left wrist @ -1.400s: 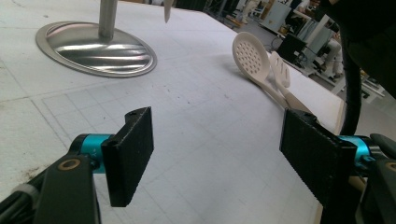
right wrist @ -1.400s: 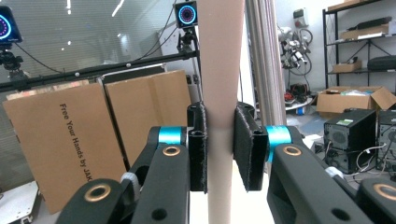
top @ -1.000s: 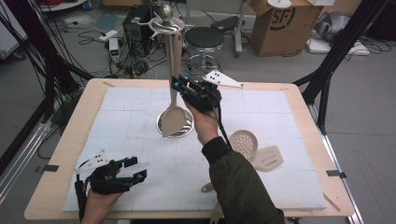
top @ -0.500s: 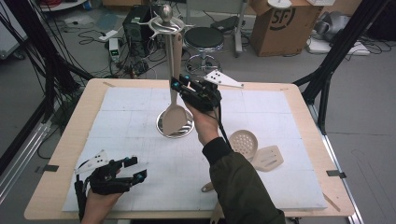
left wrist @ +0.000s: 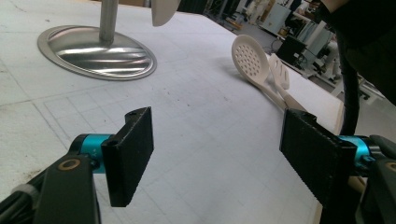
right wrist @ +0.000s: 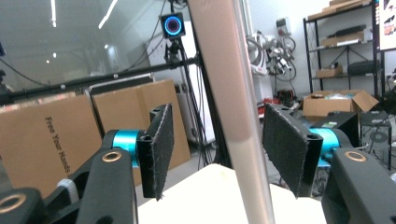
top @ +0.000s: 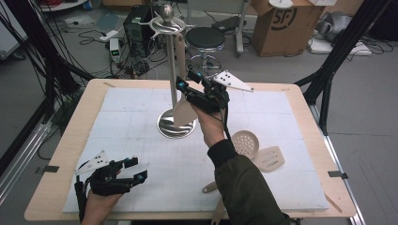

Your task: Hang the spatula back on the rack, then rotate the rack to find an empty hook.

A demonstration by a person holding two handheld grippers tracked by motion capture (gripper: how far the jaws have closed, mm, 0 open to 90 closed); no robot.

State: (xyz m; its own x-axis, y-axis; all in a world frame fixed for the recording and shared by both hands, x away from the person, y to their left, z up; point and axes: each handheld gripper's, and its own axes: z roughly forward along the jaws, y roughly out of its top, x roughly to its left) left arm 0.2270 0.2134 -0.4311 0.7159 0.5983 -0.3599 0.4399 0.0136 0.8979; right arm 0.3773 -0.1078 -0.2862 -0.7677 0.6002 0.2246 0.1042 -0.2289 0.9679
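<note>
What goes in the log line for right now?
right gripper: jaws just opening, spatula handle between, untouched | spatula: hangs on stand | left gripper: open, empty, low over mat

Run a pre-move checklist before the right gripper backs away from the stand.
1. Right gripper jaws off the handle: ok, they have just been opening, with a gap on both sides of the spatula.
2. Spatula hung on the rack stand: cannot tell, the hook is hidden.
3. Stand base flat on the mat: ok.
4. Left gripper open, holding nothing: ok.
5. Skimmer and slotted turner on the mat, apart from the stand: ok.
</note>
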